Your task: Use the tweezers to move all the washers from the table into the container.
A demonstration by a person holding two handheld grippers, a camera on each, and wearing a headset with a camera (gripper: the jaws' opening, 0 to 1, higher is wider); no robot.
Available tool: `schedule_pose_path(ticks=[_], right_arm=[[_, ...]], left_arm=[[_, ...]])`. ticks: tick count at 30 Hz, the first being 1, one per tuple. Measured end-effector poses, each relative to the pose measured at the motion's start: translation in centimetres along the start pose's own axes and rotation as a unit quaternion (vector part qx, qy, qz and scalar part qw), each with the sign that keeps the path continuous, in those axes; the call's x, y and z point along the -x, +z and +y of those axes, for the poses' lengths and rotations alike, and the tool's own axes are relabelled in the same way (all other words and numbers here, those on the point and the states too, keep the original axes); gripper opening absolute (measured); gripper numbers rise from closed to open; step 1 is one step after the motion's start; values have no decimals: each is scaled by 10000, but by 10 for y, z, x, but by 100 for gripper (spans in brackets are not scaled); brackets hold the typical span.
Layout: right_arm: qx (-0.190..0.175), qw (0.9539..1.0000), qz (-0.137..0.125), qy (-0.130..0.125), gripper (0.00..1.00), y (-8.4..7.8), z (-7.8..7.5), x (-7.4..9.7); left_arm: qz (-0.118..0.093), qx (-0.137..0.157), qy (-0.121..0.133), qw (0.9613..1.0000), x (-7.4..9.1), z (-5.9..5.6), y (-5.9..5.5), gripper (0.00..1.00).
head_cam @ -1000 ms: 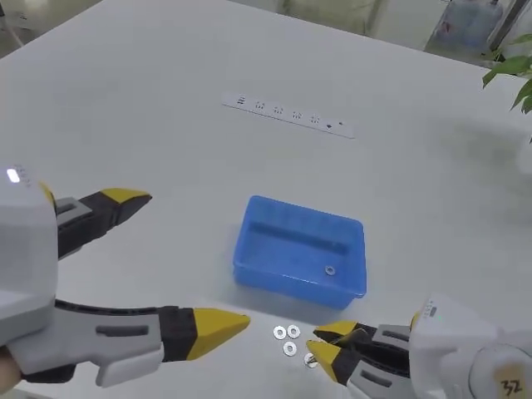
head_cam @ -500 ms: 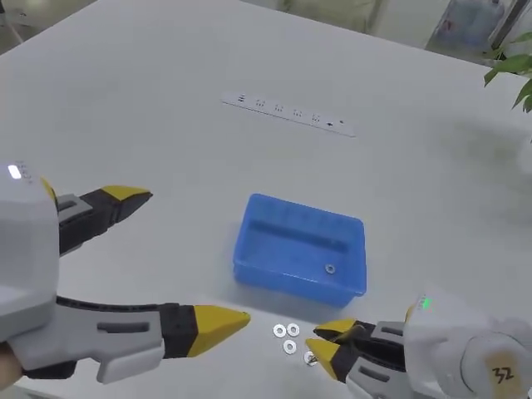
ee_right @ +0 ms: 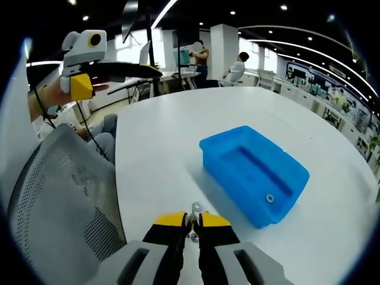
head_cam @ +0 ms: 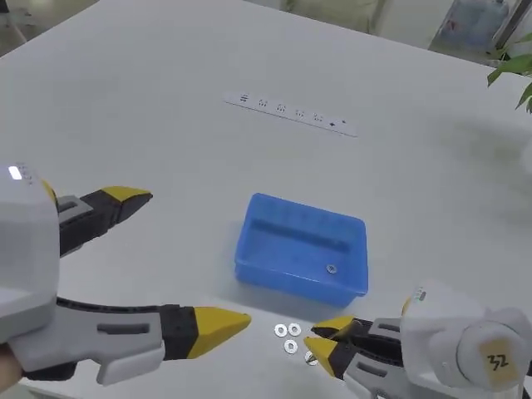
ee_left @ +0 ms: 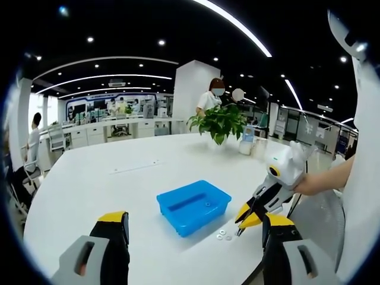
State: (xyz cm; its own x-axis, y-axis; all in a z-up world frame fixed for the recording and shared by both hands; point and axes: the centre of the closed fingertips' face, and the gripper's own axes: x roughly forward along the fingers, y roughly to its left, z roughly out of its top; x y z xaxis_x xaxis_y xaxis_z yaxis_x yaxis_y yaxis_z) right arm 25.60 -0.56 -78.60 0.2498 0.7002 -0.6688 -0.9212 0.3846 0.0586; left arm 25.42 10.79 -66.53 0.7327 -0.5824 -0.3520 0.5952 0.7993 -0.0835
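washers (head_cam: 290, 347): three are seen clustered on the white table (head_cam: 166, 125), just in front of the near wall of the blue container (head_cam: 283, 283), and a fourth washer (head_cam: 310, 358) lies right at the tip of the right gripper (head_cam: 321, 339). a further washer (head_cam: 332, 268) is already held in the container, near its front right corner. the right gripper's jaws are pressed almost together on a slim metal tool, taken to be the tweezers (ee_right: 195, 209), whose points project forward along the jaw axis. a small ring is seen at those points, but whether it is gripped cannot be told. the left gripper (head_cam: 187, 258) is held with its jaws spread wide and empty, left of the cluster. the coming pick is judged to fall to the right gripper, which is nearer: the washers lie just ahead of the tweezers, with the container directly beyond.
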Motion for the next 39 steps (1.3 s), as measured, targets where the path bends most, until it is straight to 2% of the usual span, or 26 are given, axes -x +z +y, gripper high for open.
schedule_pose_path(ticks=[8, 9, 10, 12, 13, 14, 15, 17, 19, 20, 23, 26, 30, 34, 36, 39], right_arm=[[39, 10000, -72, -22, 3, 2, 2, -1], [-24, 10000, -69, -52, 3, 2, 0, -1], [-365, 9992, -89, -134, 3, 2, -4, -1], [-581, 9980, -186, -159, 3, 4, -9, -2], [-808, 9964, -228, -146, 3, 3, -10, -1], [-910, 9955, -237, -121, 3, 3, -11, 0], [-862, 9958, -300, -91, 3, 5, -12, 1], [-959, 9938, -569, -38, 3, 17, -11, 7], [-1048, 9918, -726, 42, 3, 28, -12, 13], [-1063, 9914, -763, 56, 3, 31, -13, 16], [-1104, 9877, -1102, 72, 3, 52, -20, 25], [-1118, 9850, -1315, 59, 3, 69, -32, 31], [-984, 9854, -1391, -67, 3, 84, -53, 31], [-1255, 9791, -1590, -163, 3, 99, -75, 27], [-1320, 9786, -1554, -262, 3, 99, -87, 21], [-1531, 9786, -1319, -374, 3, 90, -101, 7]], left_arm=[[-2, -6, -20, 10000, -1, -1, 0, 95], [-3, -4, -23, 10000, -1, -1, 0, 95], [-7, -5, -23, 10000, -1, -2, 1, 95], [-37, -8, -23, 10000, -1, -2, 2, 95], [-48, -2, -30, 10000, -1, -2, 3, 95], [-60, -1, -33, 10000, -1, -2, 4, 95], [-70, -10, -31, 10000, -1, -2, 5, 95], [-71, -23, -30, 10000, 0, -2, 5, 95], [-69, -24, -31, 10000, 0, -1, 5, 95], [-58, -23, -34, 10000, 0, -1, 4, 95], [-39, -26, -44, 10000, -1, -1, 4, 95], [-64, -39, -69, 9999, -1, -1, 5, 95], [-73, -51, -103, 9999, -3, -2, 6, 95], [-88, -72, -150, 9998, -4, -2, 6, 95], [-75, -62, -161, 9998, -5, -1, 5, 95], [-72, -86, -168, 9998, -5, 0, 5, 95]])
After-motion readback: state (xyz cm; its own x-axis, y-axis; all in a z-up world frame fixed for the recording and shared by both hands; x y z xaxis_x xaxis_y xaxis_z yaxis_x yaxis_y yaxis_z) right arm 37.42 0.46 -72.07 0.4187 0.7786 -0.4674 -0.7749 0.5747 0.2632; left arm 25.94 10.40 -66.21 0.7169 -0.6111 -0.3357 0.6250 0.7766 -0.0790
